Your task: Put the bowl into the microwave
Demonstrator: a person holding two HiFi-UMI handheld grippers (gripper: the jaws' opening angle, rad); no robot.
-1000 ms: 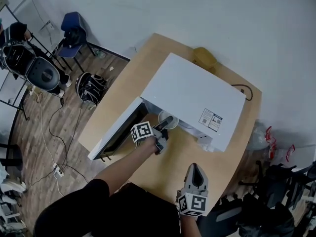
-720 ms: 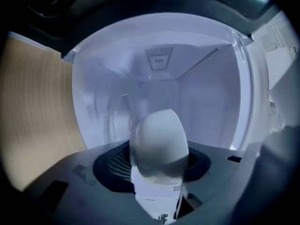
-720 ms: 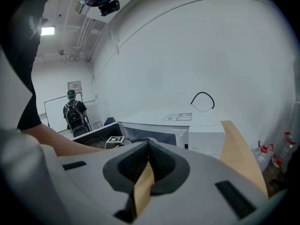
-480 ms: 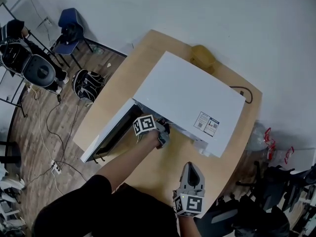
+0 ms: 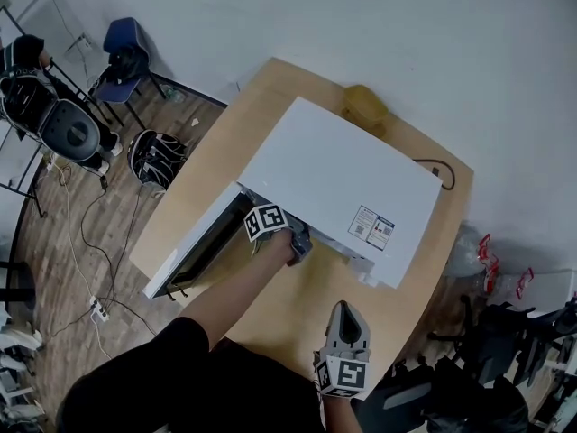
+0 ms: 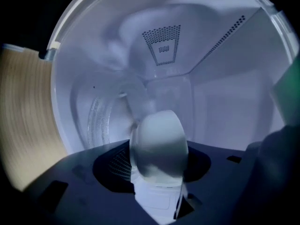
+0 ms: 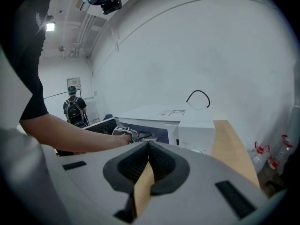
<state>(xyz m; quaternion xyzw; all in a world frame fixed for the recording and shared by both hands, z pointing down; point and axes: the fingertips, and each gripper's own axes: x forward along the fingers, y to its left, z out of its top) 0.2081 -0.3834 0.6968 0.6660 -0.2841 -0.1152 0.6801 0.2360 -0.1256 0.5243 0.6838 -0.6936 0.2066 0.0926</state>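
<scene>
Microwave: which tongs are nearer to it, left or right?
Left. The left tongs reach into the open microwave, gripping the bowl; the right tongs hang back over the table, apart.

Single items, with one pair of grippers

One microwave (image 5: pixel 343 183), one bowl (image 6: pixel 112 55), one table (image 5: pixel 297 305), one blue chair (image 5: pixel 124 48); two grippers: left gripper (image 5: pixel 297 242), right gripper (image 5: pixel 350 308).

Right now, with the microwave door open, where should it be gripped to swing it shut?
Grip the door at its free end, farthest from the microwave, coming from its outer face. It stands swung wide, hinged at the cabinet's front corner, so that end likely gives most leverage. The left gripper holds the bowl inside.
</scene>
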